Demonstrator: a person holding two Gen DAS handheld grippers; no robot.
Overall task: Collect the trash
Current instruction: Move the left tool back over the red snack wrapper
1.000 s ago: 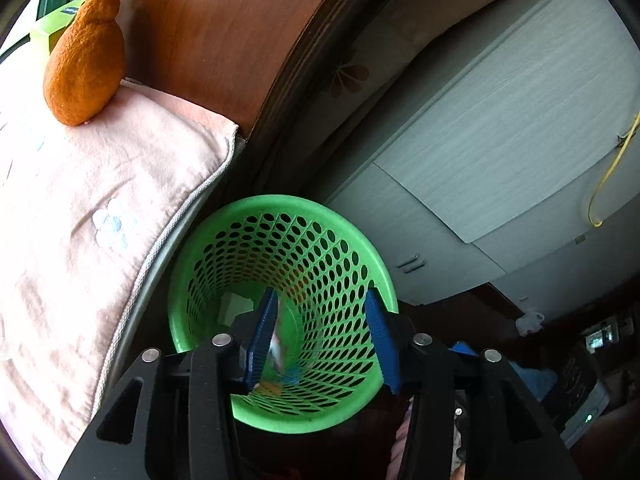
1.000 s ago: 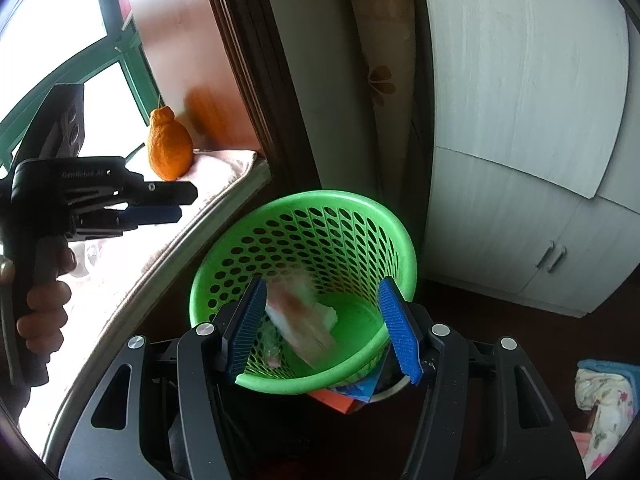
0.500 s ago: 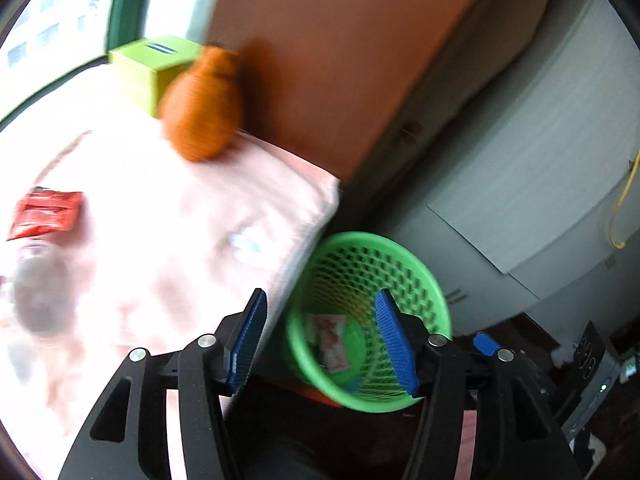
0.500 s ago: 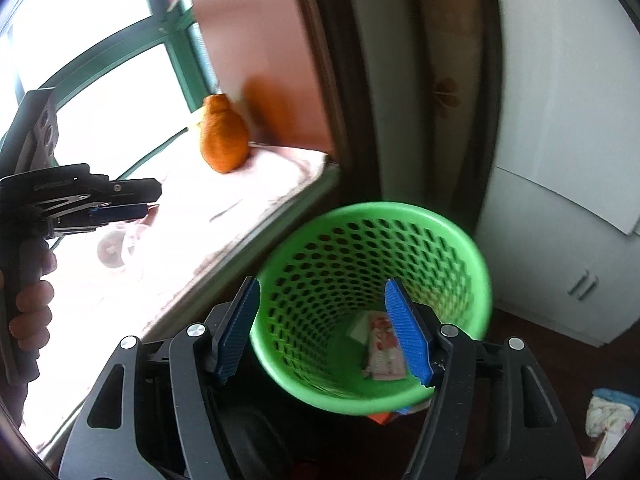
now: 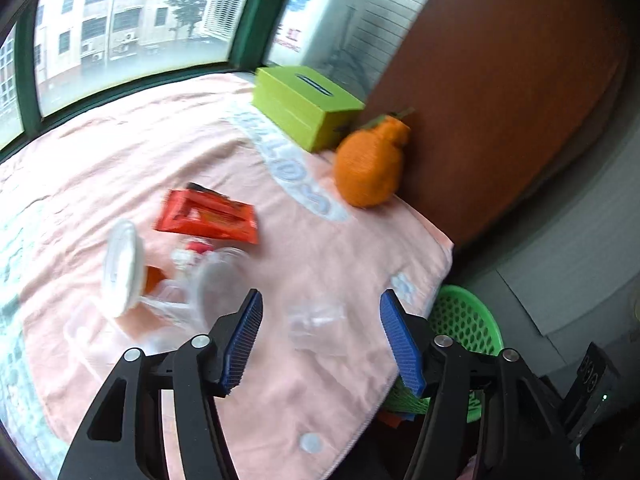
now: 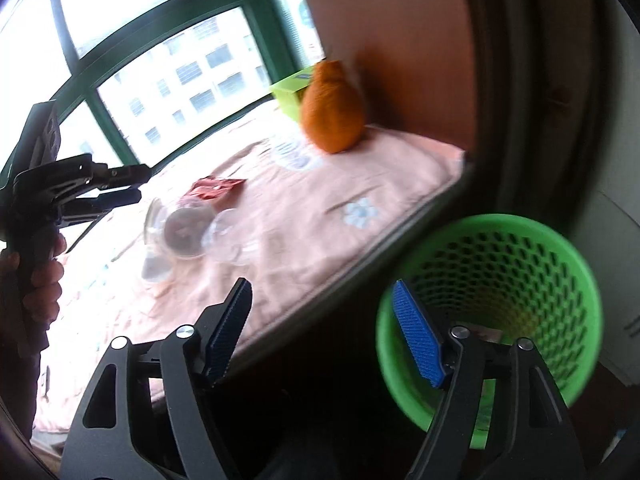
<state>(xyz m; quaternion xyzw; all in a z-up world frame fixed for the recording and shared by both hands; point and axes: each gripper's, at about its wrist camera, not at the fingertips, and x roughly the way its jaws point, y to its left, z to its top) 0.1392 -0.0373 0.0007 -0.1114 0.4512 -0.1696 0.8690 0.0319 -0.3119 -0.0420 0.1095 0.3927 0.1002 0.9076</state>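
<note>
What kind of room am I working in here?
Probably a bedroom or living room in an upper-floor flat: a pink towel covers a wide window ledge, other buildings show outside, and white cabinets stand behind the green basket.

Wrapper (image 5: 208, 216) behind cups (image 5: 188, 292) on towel (image 5: 320, 248); fruit (image 5: 368, 168) far right; basket (image 6: 520, 280) below edge

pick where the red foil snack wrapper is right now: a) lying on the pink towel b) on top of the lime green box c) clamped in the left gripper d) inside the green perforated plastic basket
a: the red foil snack wrapper lies flat on the pink towel, clear of both grippers and the basket.
</note>
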